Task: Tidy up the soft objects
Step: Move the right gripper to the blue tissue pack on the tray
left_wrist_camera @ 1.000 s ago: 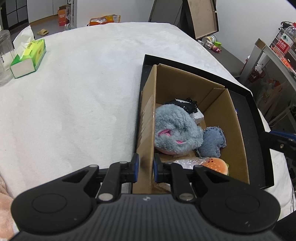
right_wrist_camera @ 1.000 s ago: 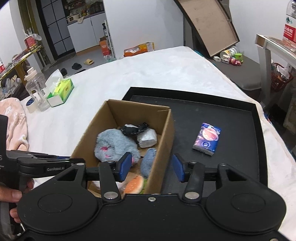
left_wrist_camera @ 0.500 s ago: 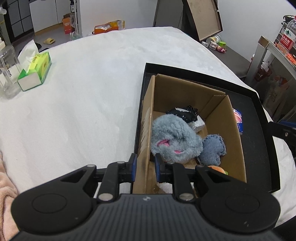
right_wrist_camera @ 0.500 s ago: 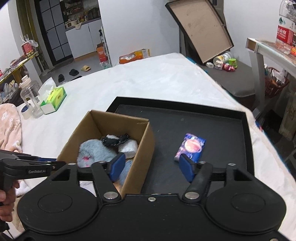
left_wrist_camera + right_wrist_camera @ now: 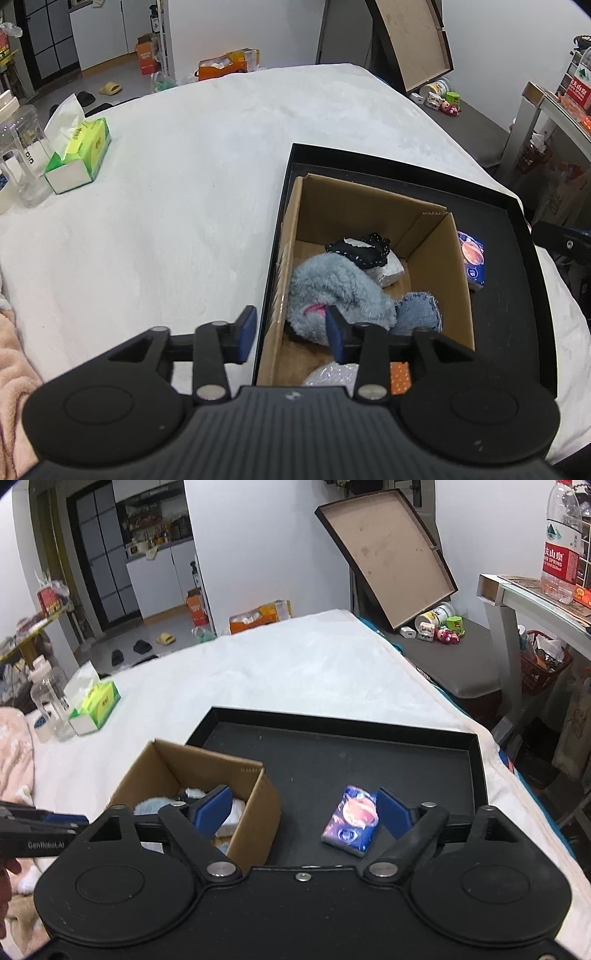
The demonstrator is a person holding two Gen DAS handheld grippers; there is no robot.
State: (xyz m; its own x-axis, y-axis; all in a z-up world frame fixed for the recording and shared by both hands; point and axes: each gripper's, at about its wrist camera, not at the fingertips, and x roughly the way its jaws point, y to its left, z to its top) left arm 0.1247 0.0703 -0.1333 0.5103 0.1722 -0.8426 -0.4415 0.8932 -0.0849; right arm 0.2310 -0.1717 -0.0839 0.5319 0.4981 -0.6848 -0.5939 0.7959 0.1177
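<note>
Right wrist view: black tray (image 5: pixel 474 760) is holding the cardboard box (image 5: pixel 258 805), already full of soft stuff, and a tissue pack (image 5: pixel 351 821) beside it. Right gripper (image 5: pixel 304 808) is hanging wide open, left gripper (image 5: pixel 290 334) is open straddling the box wall. I'd center on the pack and pinch gently.

A green tissue box (image 5: pixel 78 155) sits on the white bed (image 5: pixel 192 192), just beside a clear plastic jar (image 5: pixel 22 162). Pink fleece (image 5: pixel 14 369) bunches at the bed's near left edge. Beyond the bed, an orange carton (image 5: pixel 260 614) and slippers (image 5: pixel 140 646) lie on the floor. A brown-lined tray lid (image 5: pixel 388 554) leans tilted against the wall, small toys (image 5: pixel 439 627) below it. A water bottle (image 5: pixel 561 542) stands upright on the side shelf (image 5: pixel 532 598).
</note>
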